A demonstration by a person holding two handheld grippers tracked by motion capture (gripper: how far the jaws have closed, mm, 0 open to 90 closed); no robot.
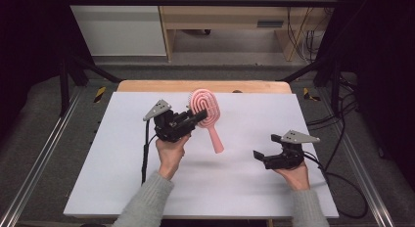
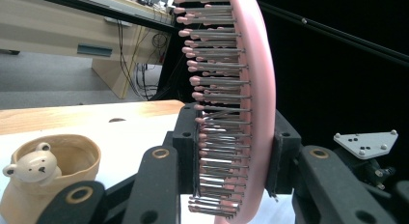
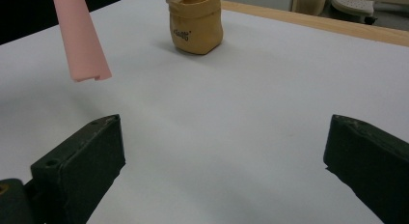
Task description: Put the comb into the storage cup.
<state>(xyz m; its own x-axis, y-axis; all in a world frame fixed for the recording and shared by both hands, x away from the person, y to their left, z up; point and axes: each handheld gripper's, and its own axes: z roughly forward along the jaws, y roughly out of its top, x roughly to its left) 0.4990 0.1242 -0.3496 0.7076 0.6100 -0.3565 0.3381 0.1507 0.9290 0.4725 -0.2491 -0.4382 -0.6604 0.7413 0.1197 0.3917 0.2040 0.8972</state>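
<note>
A pink plastic hairbrush (image 1: 207, 112) with an oval, slotted head and a straight tapering handle hangs clear above the white table sheet. It is held by the head, clamped across its thickness; its grey pins with pink tips (image 2: 217, 89) stick out sideways. The handle (image 3: 79, 38) slants down, its blunt end free.

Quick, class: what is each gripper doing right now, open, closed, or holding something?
Left gripper: closed on the head of the pink hairbrush, held above the table.
Right gripper: open, holding nothing.
</note>
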